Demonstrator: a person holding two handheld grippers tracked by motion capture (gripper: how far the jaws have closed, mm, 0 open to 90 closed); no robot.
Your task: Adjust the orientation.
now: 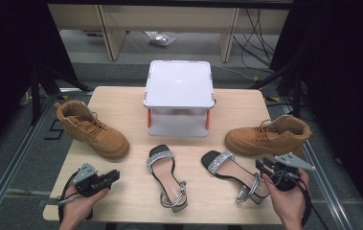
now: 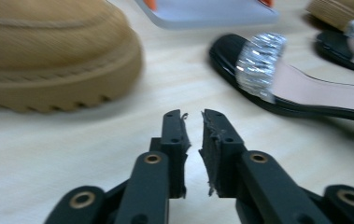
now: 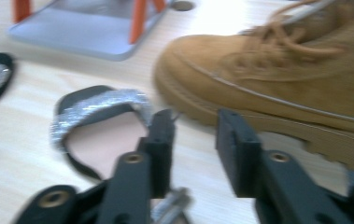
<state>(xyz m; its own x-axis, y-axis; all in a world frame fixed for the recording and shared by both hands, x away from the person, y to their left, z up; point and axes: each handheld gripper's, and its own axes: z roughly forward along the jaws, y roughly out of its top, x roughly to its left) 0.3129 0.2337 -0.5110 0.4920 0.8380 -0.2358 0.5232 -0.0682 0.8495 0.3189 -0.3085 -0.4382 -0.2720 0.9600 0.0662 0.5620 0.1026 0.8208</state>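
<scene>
standing at the far middle of the wooden table (image 1: 121,103) is a white two-tier rack (image 1: 179,84); tan boots flank it, left boot (image 1: 90,129) and right boot (image 1: 267,136). nearer lie two black sandals with glitter straps, left sandal (image 1: 166,175) and right sandal (image 1: 234,172). left gripper (image 1: 113,176), jaws nearly closed on nothing; right gripper (image 1: 261,165), jaws apart, just beside right sandal's heel.

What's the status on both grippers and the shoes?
Left gripper nearly shut, empty, low beside left tan suede boot. Right gripper open, empty, over right black rhinestone-strap sandal, near right tan suede boot. Nothing between jaws and shoes.
</scene>
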